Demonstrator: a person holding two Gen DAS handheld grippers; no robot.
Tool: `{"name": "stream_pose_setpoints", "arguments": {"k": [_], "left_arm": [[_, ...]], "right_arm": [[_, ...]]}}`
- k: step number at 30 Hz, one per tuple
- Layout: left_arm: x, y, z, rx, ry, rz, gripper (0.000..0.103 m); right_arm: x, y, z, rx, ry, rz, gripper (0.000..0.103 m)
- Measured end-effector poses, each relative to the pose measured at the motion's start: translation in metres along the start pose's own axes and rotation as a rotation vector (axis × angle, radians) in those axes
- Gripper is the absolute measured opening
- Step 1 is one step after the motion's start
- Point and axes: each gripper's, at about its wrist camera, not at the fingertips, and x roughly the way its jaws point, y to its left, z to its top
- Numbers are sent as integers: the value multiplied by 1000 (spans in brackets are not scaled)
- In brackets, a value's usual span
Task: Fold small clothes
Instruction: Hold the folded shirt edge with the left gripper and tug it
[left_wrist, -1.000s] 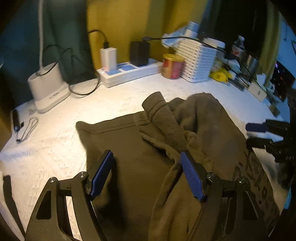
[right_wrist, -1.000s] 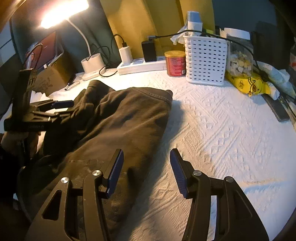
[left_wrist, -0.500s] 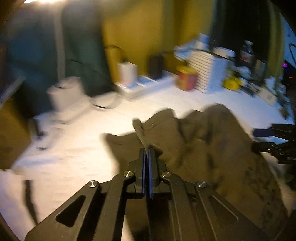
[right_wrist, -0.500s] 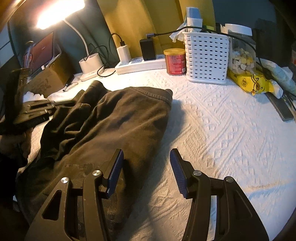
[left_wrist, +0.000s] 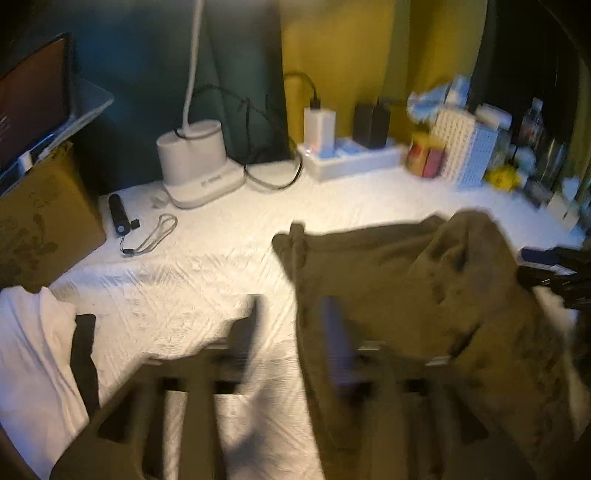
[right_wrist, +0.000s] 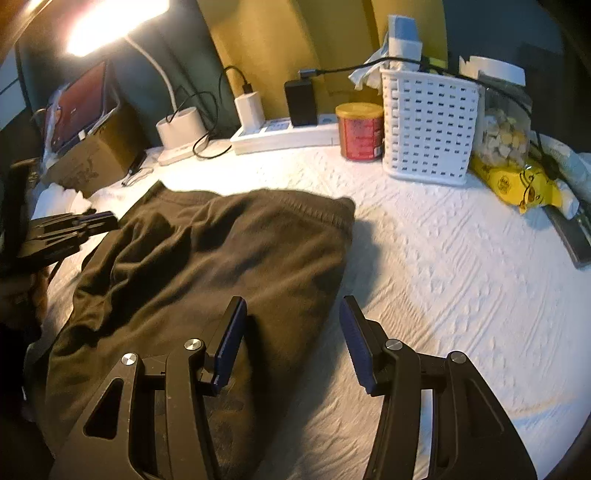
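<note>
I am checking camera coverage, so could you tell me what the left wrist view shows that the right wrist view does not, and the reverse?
Only the left wrist view shows the small black flashlight with its cord, and the white cloth at the near left. Only the right wrist view shows the lit lamp head, the yellow packet and the jar behind the white basket. Both show the dark garment on the white cover, the power strip, the red can, the right gripper open, and the left gripper, blurred but open.
</note>
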Motion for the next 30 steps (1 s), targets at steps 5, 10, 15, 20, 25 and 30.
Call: {"name": "stream_pose_setpoints", "arguments": {"k": [5, 10, 15, 20, 25, 30], "left_arm": [[-11, -11, 2, -17, -28, -126, 75], [11, -39, -2, 115, 11, -138, 71], [36, -50, -5, 164, 84, -178, 28], [28, -50, 1, 180, 60, -177, 5], [7, -27, 10, 112, 6, -159, 4], [-7, -12, 19, 89, -38, -145, 4]], "right_arm": [[1, -14, 11, 36, -20, -14, 55], [6, -26, 22, 72, -29, -8, 55], [16, -38, 29, 113, -27, 15, 55], [35, -46, 35, 153, 4, 48, 55], [44, -50, 43, 176, 2, 84, 55], [47, -44, 53, 149, -14, 136, 20]]}}
